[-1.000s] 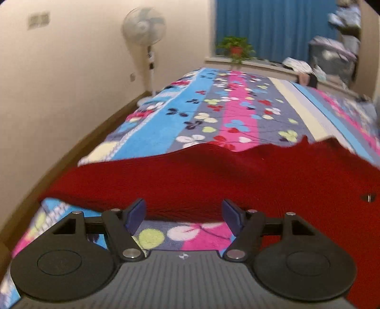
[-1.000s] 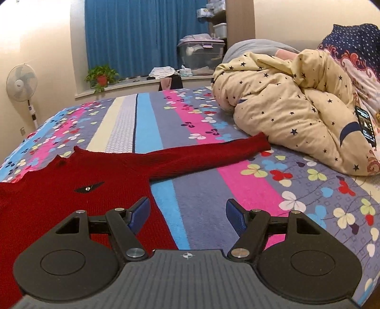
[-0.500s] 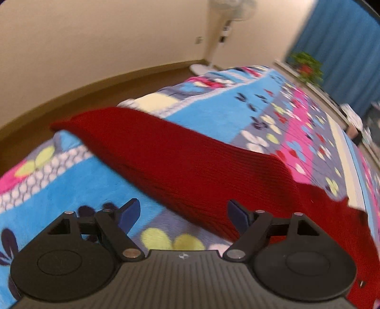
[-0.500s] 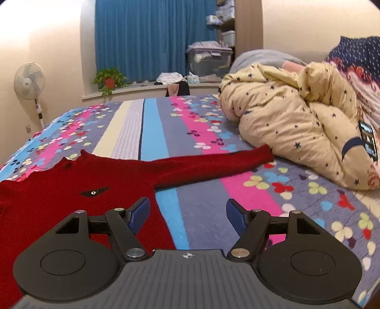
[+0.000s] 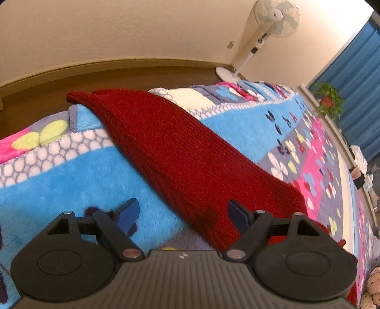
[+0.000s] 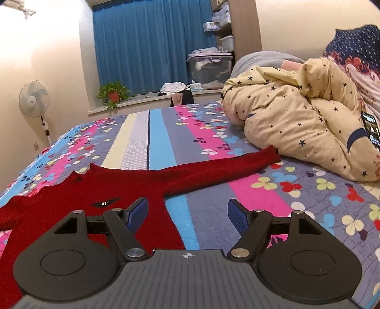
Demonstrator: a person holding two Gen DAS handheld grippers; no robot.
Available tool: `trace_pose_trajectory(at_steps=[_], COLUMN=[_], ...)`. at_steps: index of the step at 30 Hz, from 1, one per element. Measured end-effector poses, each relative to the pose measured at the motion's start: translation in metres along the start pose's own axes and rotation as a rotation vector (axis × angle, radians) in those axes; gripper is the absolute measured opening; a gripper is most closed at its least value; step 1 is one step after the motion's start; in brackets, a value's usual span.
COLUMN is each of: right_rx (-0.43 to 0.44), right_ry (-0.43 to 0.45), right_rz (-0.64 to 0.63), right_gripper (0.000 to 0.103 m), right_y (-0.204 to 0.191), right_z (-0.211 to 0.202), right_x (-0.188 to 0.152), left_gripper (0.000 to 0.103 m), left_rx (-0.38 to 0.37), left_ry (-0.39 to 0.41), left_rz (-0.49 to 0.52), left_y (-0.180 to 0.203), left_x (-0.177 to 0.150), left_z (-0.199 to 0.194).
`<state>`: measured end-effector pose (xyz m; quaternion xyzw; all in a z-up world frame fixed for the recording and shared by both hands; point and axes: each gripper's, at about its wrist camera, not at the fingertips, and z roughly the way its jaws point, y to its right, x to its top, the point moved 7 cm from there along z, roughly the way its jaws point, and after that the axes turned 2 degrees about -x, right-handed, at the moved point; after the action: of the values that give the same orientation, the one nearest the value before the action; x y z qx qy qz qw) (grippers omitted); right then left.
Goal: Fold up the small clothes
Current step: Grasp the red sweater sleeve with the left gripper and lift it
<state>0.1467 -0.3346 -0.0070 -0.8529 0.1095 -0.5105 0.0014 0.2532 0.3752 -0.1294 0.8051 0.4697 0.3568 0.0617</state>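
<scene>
On the floral blanket point(image 5: 71, 166), in the left wrist view, one sleeve of the red sweater point(image 5: 180, 152) is lying flat, its long axis running from the cuff near the blanket's floor-side edge back toward the left gripper point(image 5: 182, 211). Left gripper is hovering with its jaws wide and gripping nothing, one finger over blue pile, the other over the sleeve. Against the frame half a second ago, the camera is sitting closer, and the standing fan point(image 5: 273, 19) and cuff are showing more fully.

Right wrist view: the sweater's body is lying flat on the blanket point(image 6: 213, 214) under the right gripper point(image 6: 187, 214), the other sleeve pointing away toward the star-print duvet point(image 6: 296, 123), cuff just beside it. Right gripper's jaws are standing wide, empty. View is matching the earlier frame, slightly nearer.
</scene>
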Motion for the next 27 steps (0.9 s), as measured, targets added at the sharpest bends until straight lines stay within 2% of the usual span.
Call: trace_pose_trajectory(at_steps=[1, 2, 3, 4, 5, 10, 13, 15, 17, 19, 20, 21, 23, 27], right_rx=[-0.001, -0.002, -0.002, -0.002, -0.004, -0.008, -0.008, -0.006, -0.004, -0.005, -0.006, -0.006, -0.005, -0.004], right_ry=[-0.001, -0.002, -0.003, -0.004, -0.004, -0.007, -0.011, -0.012, -0.014, -0.014, -0.014, -0.015, -0.017, -0.021], right_rz=[0.007, 0.013, 0.018, 0.021, 0.023, 0.030, 0.030, 0.023, 0.017, 0.020, 0.020, 0.021, 0.020, 0.011], right_gripper=[0.075, 0.075, 0.075, 0.075, 0.075, 0.075, 0.075, 0.075, 0.075, 0.075, 0.075, 0.075, 0.075, 0.075], right_y=[0.001, 0.003, 0.003, 0.004, 0.005, 0.005, 0.004, 0.002, 0.003, 0.002, 0.002, 0.002, 0.001, -0.001], right_z=[0.000, 0.000, 0.001, 0.001, 0.001, 0.003, 0.004, 0.005, 0.006, 0.005, 0.005, 0.006, 0.007, 0.009], right_x=[0.000, 0.000, 0.001, 0.000, 0.000, -0.001, -0.001, -0.001, -0.001, -0.001, -0.001, -0.001, -0.002, -0.003], left_gripper=[0.084, 0.075, 0.040, 0.025, 0.021, 0.019, 0.023, 0.045, 0.049, 0.049, 0.047, 0.041, 0.023, 0.018], left_rx=[-0.004, -0.003, -0.010, -0.009, -0.011, -0.056, -0.050, -0.043, -0.048, -0.053, -0.052, -0.049, -0.043, -0.039], left_ry=[0.010, 0.022, 0.038, 0.044, 0.056, 0.137, 0.082, 0.024, 0.004, 0.013, 0.018, 0.023, 0.045, 0.100], left_rz=[0.000, 0.006, 0.019, 0.027, 0.030, 0.054, -0.009, -0.097, -0.159, -0.161, -0.149, -0.139, -0.107, -0.005], left_y=[0.000, 0.000, 0.002, 0.004, 0.006, 0.022, 0.015, 0.000, -0.009, -0.011, -0.010, -0.009, -0.006, 0.012], left_x=[0.001, 0.002, 0.004, 0.006, 0.008, 0.015, 0.013, 0.010, 0.008, 0.010, 0.011, 0.010, 0.012, 0.015], left_z=[0.000, 0.000, -0.001, -0.001, -0.002, -0.017, -0.008, 0.002, 0.007, 0.007, 0.007, 0.006, 0.004, -0.003])
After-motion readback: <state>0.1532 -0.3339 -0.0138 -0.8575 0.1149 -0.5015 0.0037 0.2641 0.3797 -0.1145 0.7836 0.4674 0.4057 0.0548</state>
